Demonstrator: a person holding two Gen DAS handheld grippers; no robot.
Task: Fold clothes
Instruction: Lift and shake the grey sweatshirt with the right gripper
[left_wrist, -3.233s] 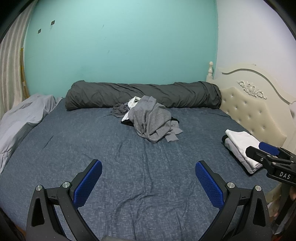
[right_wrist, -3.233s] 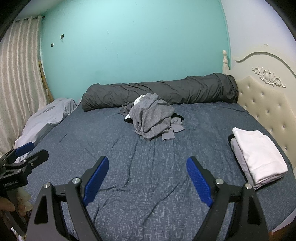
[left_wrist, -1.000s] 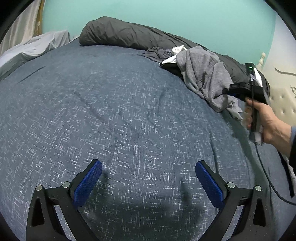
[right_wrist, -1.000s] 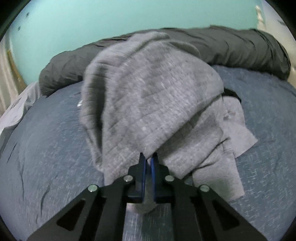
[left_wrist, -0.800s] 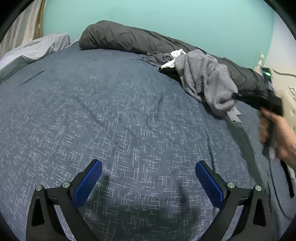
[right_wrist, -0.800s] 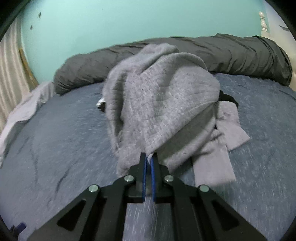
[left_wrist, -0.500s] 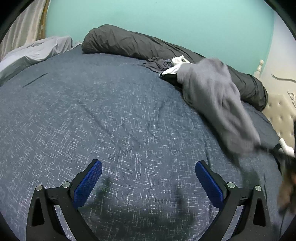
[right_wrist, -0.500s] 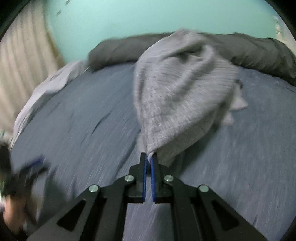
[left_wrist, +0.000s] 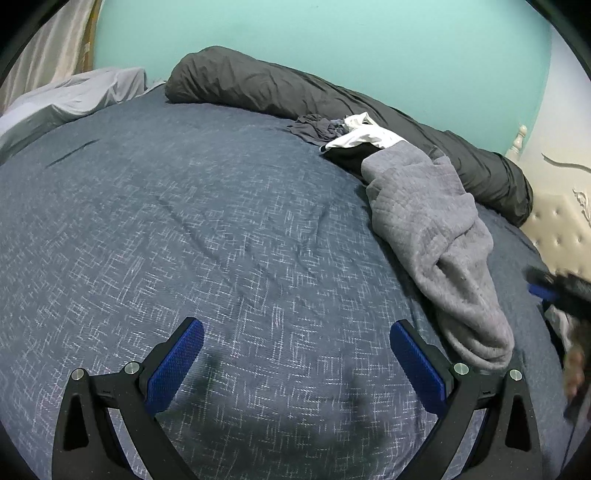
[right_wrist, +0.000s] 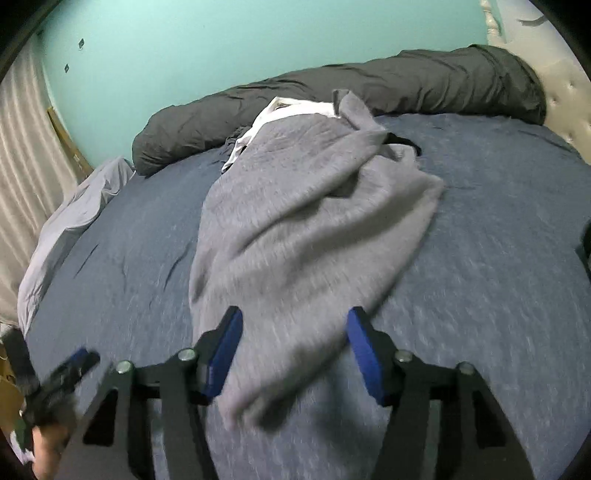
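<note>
Both tools (left_wrist: 295, 363) (right_wrist: 293, 345) gape over grey garment (right_wrist: 310, 236).

sweater (right_wrist: 295, 236) on bed (right_wrist: 498, 258), before bolster (right_wrist: 369, 88)

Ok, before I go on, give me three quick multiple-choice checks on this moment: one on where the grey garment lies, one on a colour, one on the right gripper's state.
1. Where does the near end of the grey garment lie?
A. Between the right gripper's open fingers
B. On the headboard
C. Under the rolled duvet

2. What colour is the rolled duvet along the wall?
A. White
B. Dark grey
C. Red

3. The right gripper is:
A. Shut on the garment
B. Out of view
C. Open

Key: 1 A, the cloth runs between the blue pads; 2 B, it shows charcoal in both views; 3 C, the pads stand clearly apart.
</note>
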